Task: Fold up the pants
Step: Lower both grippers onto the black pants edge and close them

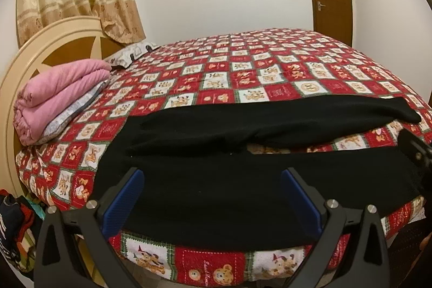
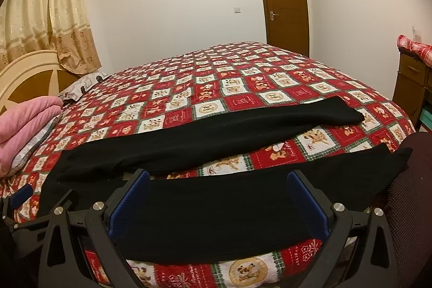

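Left wrist view first: the left gripper, black-framed with blue pads, hangs wide open over the near edge of the bed, nothing between its jaws. Right under it lie the black soft-knit pants, spread flat on the red-and-white patchwork bedspread with teddy-bear squares. Their long axis runs left to right across the view, waist end at the left, the two legs splaying apart toward the right, the far leg angling away up the bed. The near leg sits directly ahead of the open jaws, so a straight dip down looks like all it needs. At the right edge, a dark piece of the other tool pokes in. A folded pink blanket rests by the cream headboard. Writing on the bedspread squares is there but too small to read with confidence.

Over to the right wrist view: the right gripper is just as wide open, empty, poised above the near leg further toward the cuffs. The cuff end lies off to its right, making this the nearer hand for that end. One square near the edge reads "HOLIDAY".
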`<control>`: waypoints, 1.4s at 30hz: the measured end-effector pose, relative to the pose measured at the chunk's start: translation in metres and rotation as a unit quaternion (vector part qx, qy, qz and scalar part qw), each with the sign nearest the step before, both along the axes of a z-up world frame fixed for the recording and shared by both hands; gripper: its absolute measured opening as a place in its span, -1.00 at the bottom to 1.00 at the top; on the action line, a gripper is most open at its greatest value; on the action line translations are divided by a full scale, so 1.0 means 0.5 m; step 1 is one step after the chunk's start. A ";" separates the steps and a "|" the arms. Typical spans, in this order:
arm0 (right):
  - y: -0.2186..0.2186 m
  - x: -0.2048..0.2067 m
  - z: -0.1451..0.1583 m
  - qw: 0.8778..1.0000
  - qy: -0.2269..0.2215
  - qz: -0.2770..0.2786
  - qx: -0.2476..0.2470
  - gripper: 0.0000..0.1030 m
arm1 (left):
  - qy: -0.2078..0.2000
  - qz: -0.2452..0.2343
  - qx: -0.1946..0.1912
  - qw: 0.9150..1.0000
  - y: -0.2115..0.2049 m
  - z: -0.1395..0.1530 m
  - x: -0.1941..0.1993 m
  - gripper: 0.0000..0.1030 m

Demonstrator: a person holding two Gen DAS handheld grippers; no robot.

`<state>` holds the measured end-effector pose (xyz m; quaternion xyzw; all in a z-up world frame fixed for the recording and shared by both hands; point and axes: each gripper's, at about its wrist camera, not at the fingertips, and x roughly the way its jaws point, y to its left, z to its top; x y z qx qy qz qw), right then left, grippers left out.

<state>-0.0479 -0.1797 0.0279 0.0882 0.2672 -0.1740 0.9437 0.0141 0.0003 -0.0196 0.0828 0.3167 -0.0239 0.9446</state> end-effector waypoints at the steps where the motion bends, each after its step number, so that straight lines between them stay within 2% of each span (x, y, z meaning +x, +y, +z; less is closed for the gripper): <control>1: -0.003 0.003 -0.003 1.000 0.001 -0.002 -0.001 0.98 | 0.004 0.001 0.000 1.000 0.003 -0.004 0.007 1.00; 12: -0.019 0.093 -0.018 0.999 0.031 0.002 -0.022 0.98 | 0.040 0.026 0.001 0.999 0.042 -0.045 0.108 1.00; 24: -0.004 0.233 -0.033 0.994 0.056 0.084 -0.035 0.98 | 0.065 0.033 0.042 0.996 0.113 -0.070 0.222 1.00; 28: -0.008 0.284 -0.028 0.987 0.055 0.143 -0.050 0.98 | 0.071 0.044 0.040 0.996 0.170 -0.057 0.278 1.00; 30: -0.012 0.320 -0.026 0.983 0.061 0.166 -0.055 0.98 | 0.082 0.051 0.026 0.995 0.198 -0.050 0.312 1.00; 33: -0.017 0.387 -0.031 0.974 0.081 0.202 -0.063 0.97 | 0.100 0.069 0.005 0.993 0.242 -0.052 0.370 1.00; 37: -0.021 0.475 -0.062 0.956 0.134 0.247 -0.078 0.97 | 0.115 0.103 -0.013 0.988 0.293 -0.058 0.437 1.00; 42: -0.027 0.547 -0.101 0.944 0.169 0.271 -0.086 0.97 | 0.150 0.110 -0.044 0.981 0.326 -0.087 0.495 1.00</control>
